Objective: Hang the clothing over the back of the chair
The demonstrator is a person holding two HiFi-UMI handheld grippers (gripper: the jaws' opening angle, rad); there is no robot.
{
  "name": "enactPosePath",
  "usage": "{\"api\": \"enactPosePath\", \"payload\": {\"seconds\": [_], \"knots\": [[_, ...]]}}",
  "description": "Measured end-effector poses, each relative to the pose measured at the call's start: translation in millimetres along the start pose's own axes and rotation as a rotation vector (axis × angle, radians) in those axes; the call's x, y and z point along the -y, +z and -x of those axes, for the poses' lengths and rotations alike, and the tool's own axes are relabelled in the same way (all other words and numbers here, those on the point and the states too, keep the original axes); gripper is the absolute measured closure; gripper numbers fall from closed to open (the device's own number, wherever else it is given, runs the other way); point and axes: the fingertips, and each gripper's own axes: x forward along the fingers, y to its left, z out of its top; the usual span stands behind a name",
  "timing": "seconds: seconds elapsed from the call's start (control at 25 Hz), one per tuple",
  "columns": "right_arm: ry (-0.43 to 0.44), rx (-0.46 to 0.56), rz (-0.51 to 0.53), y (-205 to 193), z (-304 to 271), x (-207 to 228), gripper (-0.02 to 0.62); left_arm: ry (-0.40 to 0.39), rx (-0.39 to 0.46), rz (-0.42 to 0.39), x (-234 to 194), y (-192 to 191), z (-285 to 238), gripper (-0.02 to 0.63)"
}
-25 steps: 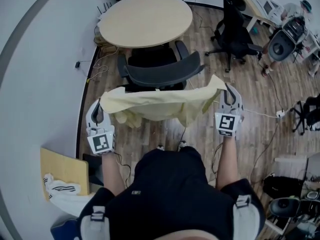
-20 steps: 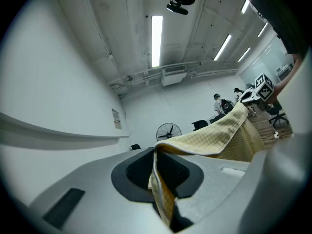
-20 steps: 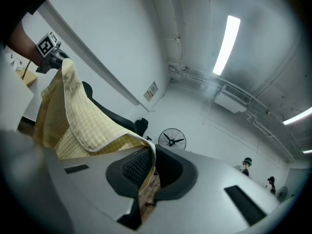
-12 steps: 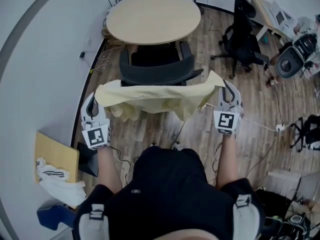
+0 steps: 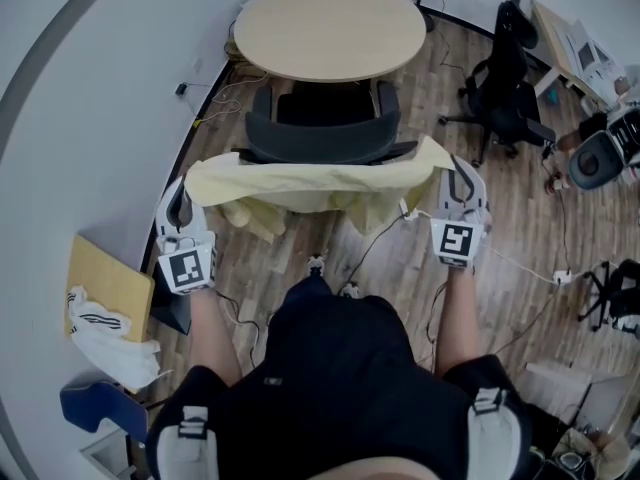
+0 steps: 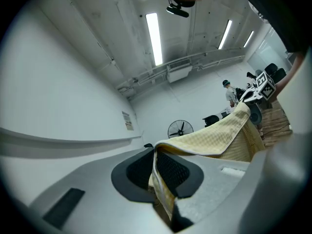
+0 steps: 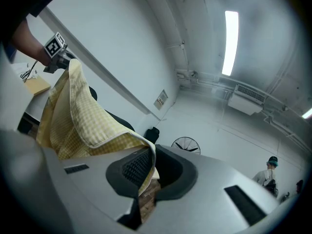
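- Yellow checked clothing is stretched out flat between the two grippers. It sits in front of the person, toward 12 o'clock in the head view, and its lower folds hang loose toward 6 o'clock.
- The left gripper holds the clothing's 9 o'clock end. In the left gripper view its jaws are nearly together, with a fold of the fabric pinched between the dark ribbed pads.
- The right gripper holds the 3 o'clock end. In the right gripper view its jaws are likewise clamped on a corner of the fabric, which runs off toward 10 o'clock.
- The dark grey chair stands just past the clothing at 12 o'clock, with its curved back facing the person. The cloth's far edge overlaps the lower part of that back in the head view; whether the two touch cannot be told.
- A round wooden table stands beyond the chair at 12 o'clock.
- A black office chair stands on the wooden floor at 2 o'clock.
- A light wooden board lies at 8 o'clock, with a white cloth with black stripes beside it.
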Motion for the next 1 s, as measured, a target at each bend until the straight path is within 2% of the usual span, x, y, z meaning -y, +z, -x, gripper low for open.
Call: {"api": "enactPosePath", "payload": {"seconds": [0.36, 1.0], "knots": [[-0.017, 0.010, -0.006, 13.8, -40.2, 10.9, 0.591, -0.001, 0.041, 0.005, -15.5, 4.4, -51.3, 0.588], [-0.086, -0.016, -0.021, 15.1, -104.9, 13.9, 0.591, -0.106, 0.073, 0.023, -19.2, -17.2, -152.0, 0.586]]}}
